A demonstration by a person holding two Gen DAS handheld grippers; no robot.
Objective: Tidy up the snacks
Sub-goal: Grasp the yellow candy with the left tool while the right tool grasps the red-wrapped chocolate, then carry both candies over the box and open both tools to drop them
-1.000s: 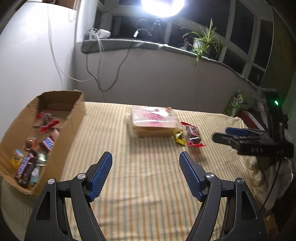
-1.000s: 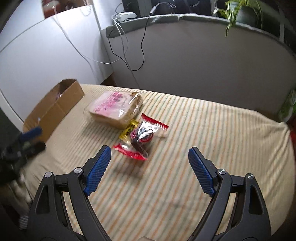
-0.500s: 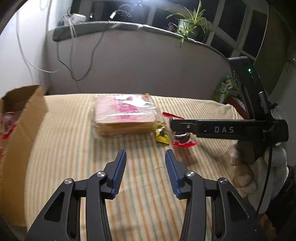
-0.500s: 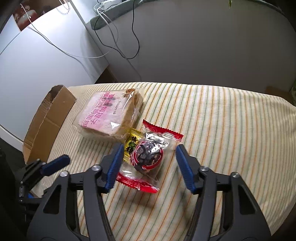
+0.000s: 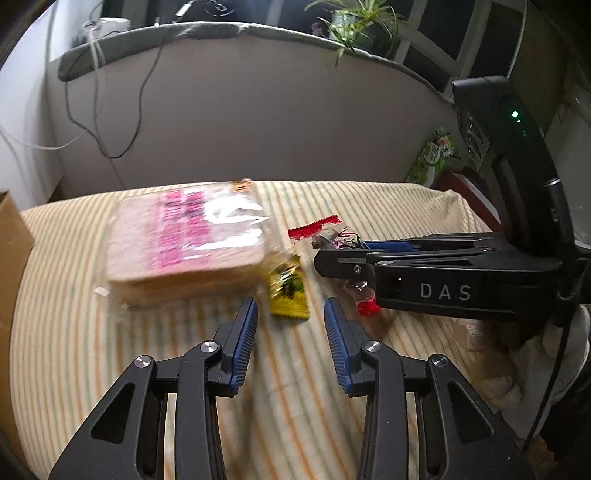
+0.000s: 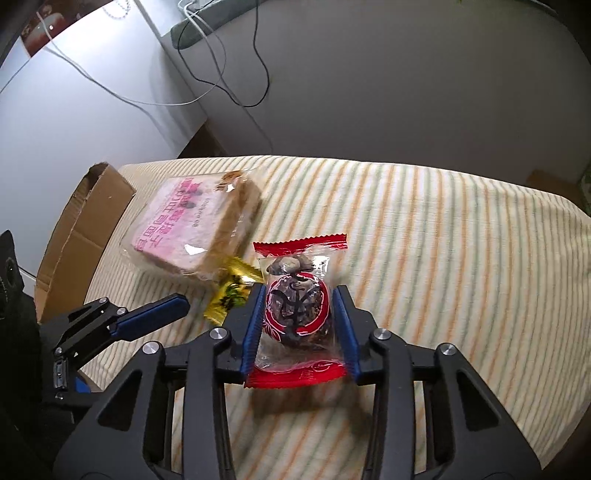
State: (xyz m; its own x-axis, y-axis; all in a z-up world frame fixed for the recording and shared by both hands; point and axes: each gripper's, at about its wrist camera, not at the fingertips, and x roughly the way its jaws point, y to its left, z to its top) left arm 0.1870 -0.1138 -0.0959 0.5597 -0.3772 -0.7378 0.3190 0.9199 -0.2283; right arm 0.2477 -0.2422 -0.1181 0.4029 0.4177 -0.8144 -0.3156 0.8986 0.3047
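Note:
On the striped cloth, my right gripper (image 6: 300, 295) has its jaws closing on a clear snack packet with red ends (image 6: 295, 314), and both blue pads touch its sides. The left wrist view shows that right gripper (image 5: 332, 254) side-on with the red-ended packet (image 5: 325, 236) in it. My left gripper (image 5: 290, 325) has its jaws closing too. Its tips flank the near end of a small yellow candy packet (image 5: 288, 291) without touching it. A pink bag of sliced bread (image 5: 184, 240) lies just behind. The cardboard box (image 6: 85, 229) stands at the left.
The cloth-covered table (image 6: 461, 258) ends at a grey wall with hanging cables (image 6: 240, 74). A potted plant (image 5: 354, 18) sits on the ledge above. A green packet (image 5: 437, 155) stands at the far right. A gloved hand (image 5: 480, 350) holds the right gripper.
Both grippers moved forward and down toward the snacks and their jaws narrowed. The right one came around the red-ended packet and closed on it. The box slid to the left view's edge.

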